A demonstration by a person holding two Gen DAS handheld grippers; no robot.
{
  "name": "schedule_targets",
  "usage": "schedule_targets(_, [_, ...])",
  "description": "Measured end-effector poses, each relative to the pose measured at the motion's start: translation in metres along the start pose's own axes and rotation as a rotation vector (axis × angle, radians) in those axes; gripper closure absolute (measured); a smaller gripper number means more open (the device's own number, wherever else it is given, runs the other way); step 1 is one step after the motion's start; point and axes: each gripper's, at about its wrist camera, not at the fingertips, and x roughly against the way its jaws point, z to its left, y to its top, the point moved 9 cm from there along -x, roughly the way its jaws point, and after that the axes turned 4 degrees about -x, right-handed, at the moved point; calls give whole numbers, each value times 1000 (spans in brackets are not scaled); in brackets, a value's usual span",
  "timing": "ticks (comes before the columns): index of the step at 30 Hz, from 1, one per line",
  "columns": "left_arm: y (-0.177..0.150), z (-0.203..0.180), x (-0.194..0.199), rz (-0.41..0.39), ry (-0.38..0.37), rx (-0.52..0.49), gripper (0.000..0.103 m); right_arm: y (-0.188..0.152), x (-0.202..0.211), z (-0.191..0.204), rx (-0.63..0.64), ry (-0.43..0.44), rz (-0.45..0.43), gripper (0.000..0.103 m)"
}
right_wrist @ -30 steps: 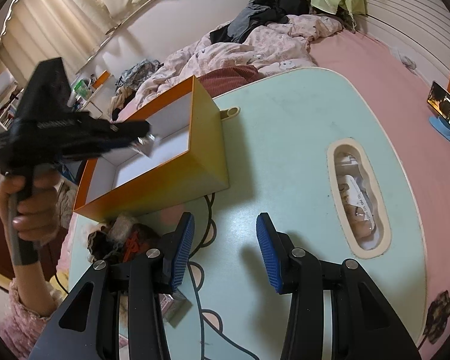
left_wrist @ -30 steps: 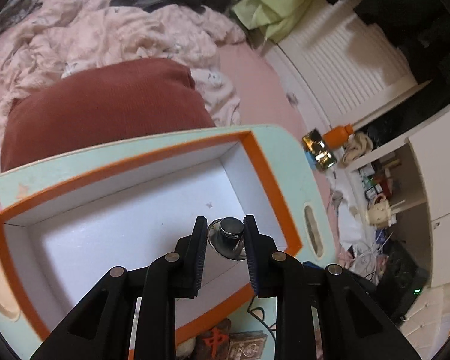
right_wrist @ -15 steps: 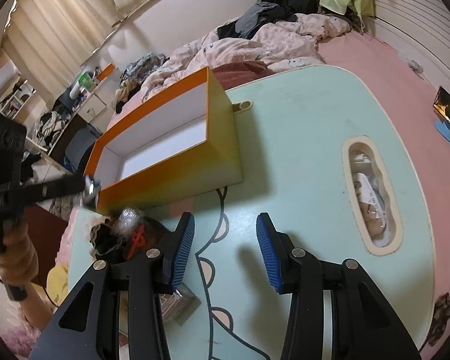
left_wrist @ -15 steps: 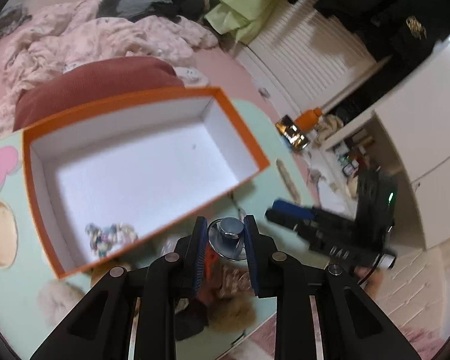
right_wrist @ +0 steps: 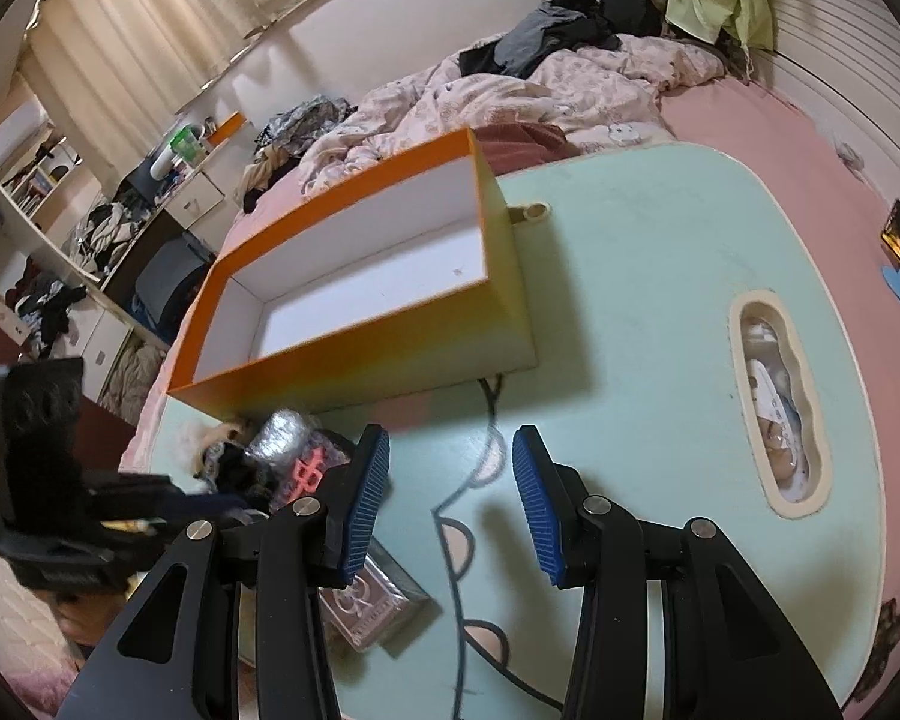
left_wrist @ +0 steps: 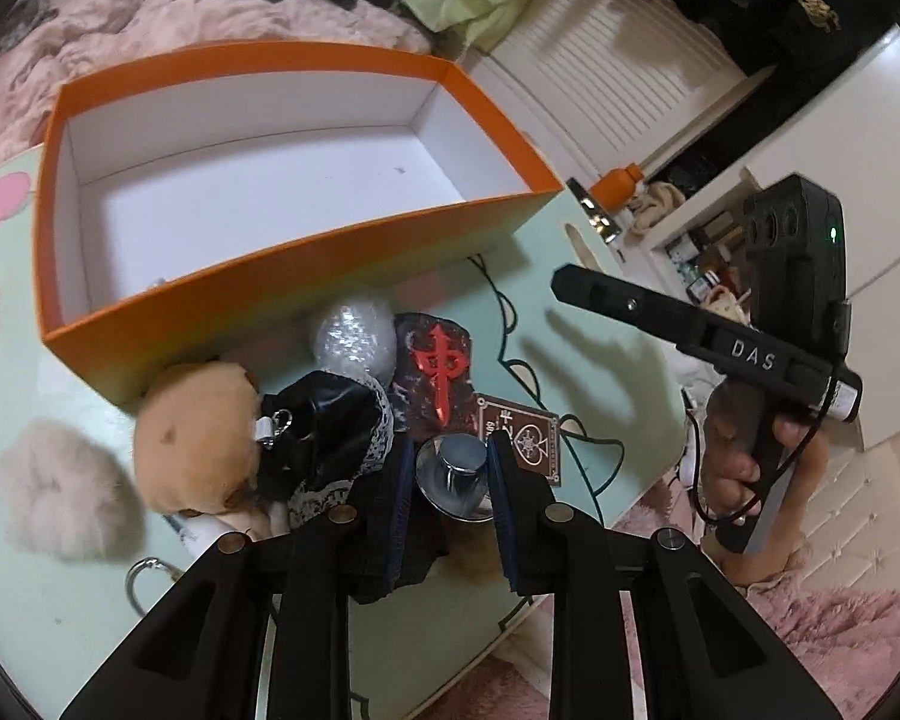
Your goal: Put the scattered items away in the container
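Over the scattered pile before the orange box [left_wrist: 306,276], no longer above its white interior as a second ago: left tongs [left_wrist: 450,480], jaws opening, a small metal knob [left_wrist: 459,465] between the pads. Right tongs [right_wrist: 444,498] spread, holding nothing, above the mint counter [right_wrist: 660,300]. Nearby: plush toy [left_wrist: 192,420], black lace pouch [left_wrist: 324,420], card box [left_wrist: 522,438]
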Motion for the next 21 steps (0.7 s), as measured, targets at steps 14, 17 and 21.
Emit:
schedule_targets(14, [34, 47, 57, -215, 149, 133, 30, 32, 14, 16, 181, -278, -86, 59])
schedule_targets(17, [38, 50, 57, -230, 254, 109, 30, 34, 10, 30, 259, -355, -65, 59])
schedule_targets(21, [38, 54, 52, -208, 291, 91, 30, 35, 8, 53, 368, -430, -86, 56])
